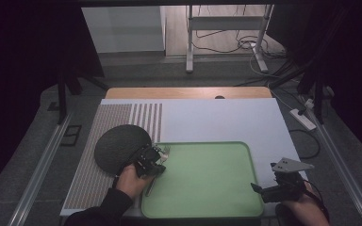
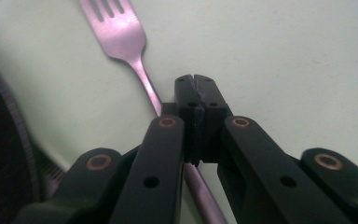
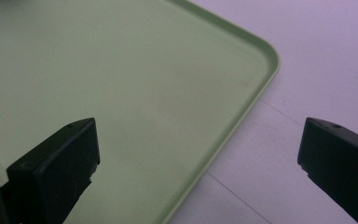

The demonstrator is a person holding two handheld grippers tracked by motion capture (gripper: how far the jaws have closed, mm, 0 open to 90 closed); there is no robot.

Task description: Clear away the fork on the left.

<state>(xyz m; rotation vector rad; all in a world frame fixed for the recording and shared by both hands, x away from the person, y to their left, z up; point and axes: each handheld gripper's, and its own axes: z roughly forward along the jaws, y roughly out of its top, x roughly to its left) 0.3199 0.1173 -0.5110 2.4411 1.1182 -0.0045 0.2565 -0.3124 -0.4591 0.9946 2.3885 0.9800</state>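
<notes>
Your left claw has its jaws pressed together on the neck of a metal fork — the handle runs beneath the jaws and out toward you, the tines point away. In the high view the same left claw sits at the near-left corner of the green tray, the fork lying low over the tray floor, just beside the dark round placemat on the desk. Whether the fork rests on the tray or is lifted clear cannot be told.

Your right claw stands wide, nothing between its jaws, above the tray's right corner; in the high view the right claw hangs at the tray's right edge.

Handling, as a judgement: the fork is stiff, light and smooth, so it may pivot or slip in a narrow pinch. A hold nearer mid-handle — close to its balance point — should keep the tines from dipping.
</notes>
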